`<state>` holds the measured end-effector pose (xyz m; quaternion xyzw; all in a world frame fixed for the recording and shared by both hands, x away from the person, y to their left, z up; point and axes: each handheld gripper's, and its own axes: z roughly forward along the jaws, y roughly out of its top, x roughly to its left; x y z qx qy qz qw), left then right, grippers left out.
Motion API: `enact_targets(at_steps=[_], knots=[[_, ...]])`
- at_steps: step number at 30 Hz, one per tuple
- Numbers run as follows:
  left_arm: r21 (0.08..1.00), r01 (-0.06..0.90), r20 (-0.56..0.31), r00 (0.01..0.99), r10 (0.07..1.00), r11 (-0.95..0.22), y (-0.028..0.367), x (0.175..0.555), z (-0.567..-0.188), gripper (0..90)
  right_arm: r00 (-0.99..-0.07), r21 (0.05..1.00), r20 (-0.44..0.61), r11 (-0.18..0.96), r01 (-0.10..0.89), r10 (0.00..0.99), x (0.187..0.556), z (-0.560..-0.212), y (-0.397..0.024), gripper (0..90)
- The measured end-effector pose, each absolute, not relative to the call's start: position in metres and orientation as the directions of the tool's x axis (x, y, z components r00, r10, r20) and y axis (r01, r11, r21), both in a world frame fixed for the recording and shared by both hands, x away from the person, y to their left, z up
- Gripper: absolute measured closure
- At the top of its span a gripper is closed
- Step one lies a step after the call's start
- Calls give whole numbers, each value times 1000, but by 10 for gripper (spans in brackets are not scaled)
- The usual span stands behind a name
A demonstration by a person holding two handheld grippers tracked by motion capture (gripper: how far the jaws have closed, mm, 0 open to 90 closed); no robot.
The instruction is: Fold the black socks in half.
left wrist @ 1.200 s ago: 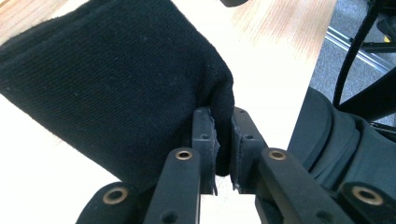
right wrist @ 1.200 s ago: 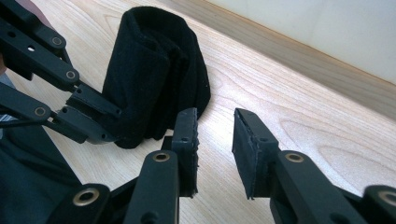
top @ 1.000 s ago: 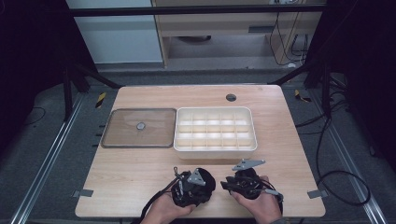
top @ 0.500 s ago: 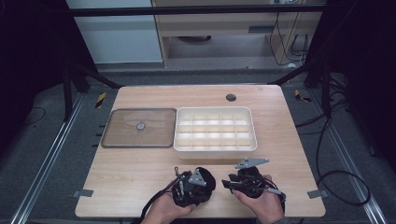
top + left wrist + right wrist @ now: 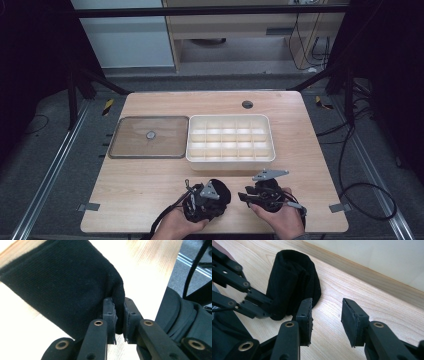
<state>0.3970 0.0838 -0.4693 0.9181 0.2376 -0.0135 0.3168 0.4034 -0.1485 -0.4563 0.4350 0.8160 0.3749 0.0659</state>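
Here, in the high view, both grippers sit near the front edge of the wooden table [image 5: 150,200]. In the left gripper view, the left gripper [image 5: 119,315] pinches the black ribbed knit cloth [image 5: 65,282] between nearly closed jaws. In the right gripper view, the right gripper [image 5: 327,315] stands part open and empty, just beside the folded cloth.

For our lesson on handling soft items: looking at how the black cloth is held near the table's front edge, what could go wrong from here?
1. The left hand-held gripper pinches only an edge of the black cloth; a tug could pull it free.
2. The right hand-held gripper stands open beside the cloth with nothing between its jaws; closing there might catch only wood.
3. Both work close to the table front edge, so a dropped cloth could slide off.
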Motion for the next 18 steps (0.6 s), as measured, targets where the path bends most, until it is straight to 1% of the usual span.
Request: enact_targets(at_steps=[1,6,12,15,18], knots=[[574,448,-189,887,422,-685,84,397,-470,822,-611,668,221,338,663,760,403,-456,-149,608],[562,442,-174,889,423,-699,85,396,-471,821,-611,671,217,338,660,762,403,-456,-149,608],[589,434,-163,890,426,-681,87,396,-471,803,-606,669,221,333,664,764,403,-458,-149,601],[601,431,-156,889,431,-673,89,396,-470,780,-607,670,222,332,664,763,404,-459,-149,598],[616,432,-147,885,442,-659,90,395,-468,734,-609,667,222,337,664,762,404,-459,-148,592]])
